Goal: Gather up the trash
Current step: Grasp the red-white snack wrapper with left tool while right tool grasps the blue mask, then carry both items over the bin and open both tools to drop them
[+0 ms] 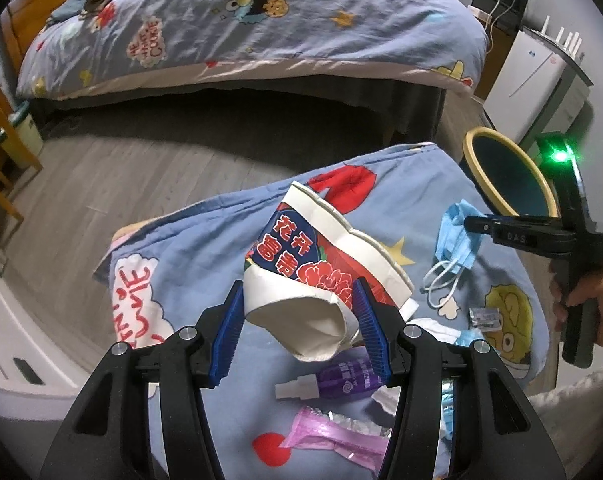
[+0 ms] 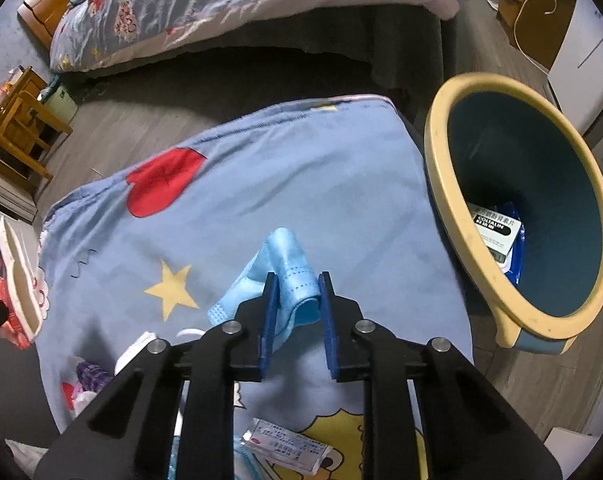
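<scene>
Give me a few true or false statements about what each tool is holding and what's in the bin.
1. The left tool grips a crushed paper cup. True.
2. The right tool is empty. False: a blue face mask sits between its pads.
3. The bin is empty. False: a black-and-white box and a blue packet lie inside.
4. A purple bottle lies on the blanket below the cup. True.
5. The bin stands to the left of the blanket. False: in both views it is to the right.
</scene>
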